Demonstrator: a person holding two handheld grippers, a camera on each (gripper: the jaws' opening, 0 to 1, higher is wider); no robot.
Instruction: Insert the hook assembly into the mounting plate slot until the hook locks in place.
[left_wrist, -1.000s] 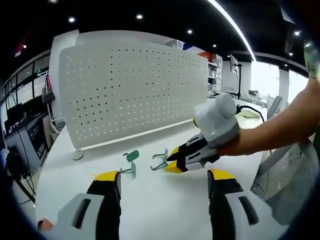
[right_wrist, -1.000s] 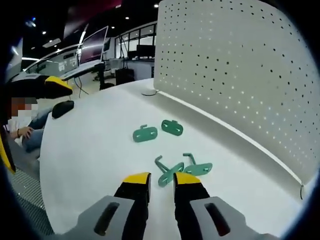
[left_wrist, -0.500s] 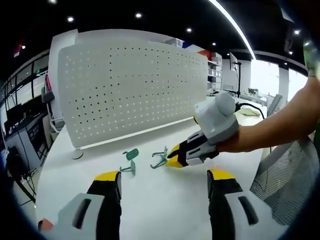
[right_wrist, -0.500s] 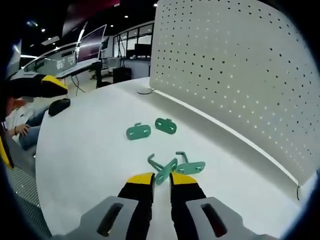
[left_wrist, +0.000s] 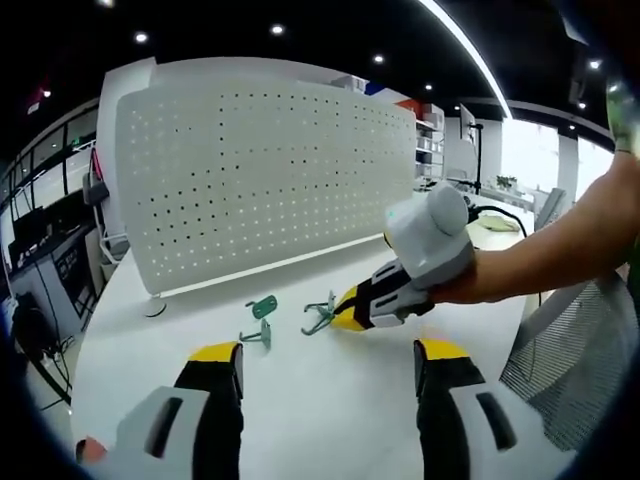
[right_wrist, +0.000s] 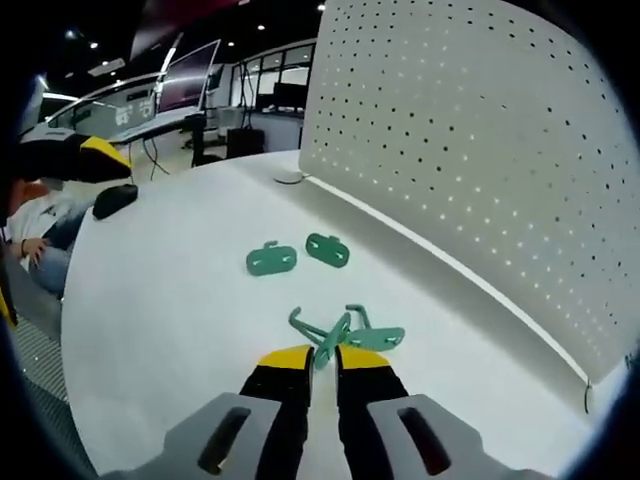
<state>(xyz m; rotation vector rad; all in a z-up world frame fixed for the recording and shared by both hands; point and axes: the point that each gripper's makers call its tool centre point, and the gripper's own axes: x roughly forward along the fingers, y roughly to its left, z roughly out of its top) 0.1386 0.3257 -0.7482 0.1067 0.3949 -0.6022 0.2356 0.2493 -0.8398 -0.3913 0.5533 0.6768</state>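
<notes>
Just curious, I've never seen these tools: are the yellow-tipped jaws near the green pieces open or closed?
Closed on a green hook: in the right gripper view the right gripper has its jaws nearly together, pinching the hook's plate end.

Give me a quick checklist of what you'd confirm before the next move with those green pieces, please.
1. Right tool closed on a green hook: ok, jaws nearly together around its flat end.
2. Hook lifted off the white table: cannot tell.
3. Second hook free of the gripped one: cannot tell, they lie touching or overlapping.
4. Two green mounting plates in sight: ok, flat on the table, apart from the hooks.
5. Left tool ready: ok, open, holding nothing.
6. Hook seated in a plate slot: not ok, not yet.
</notes>
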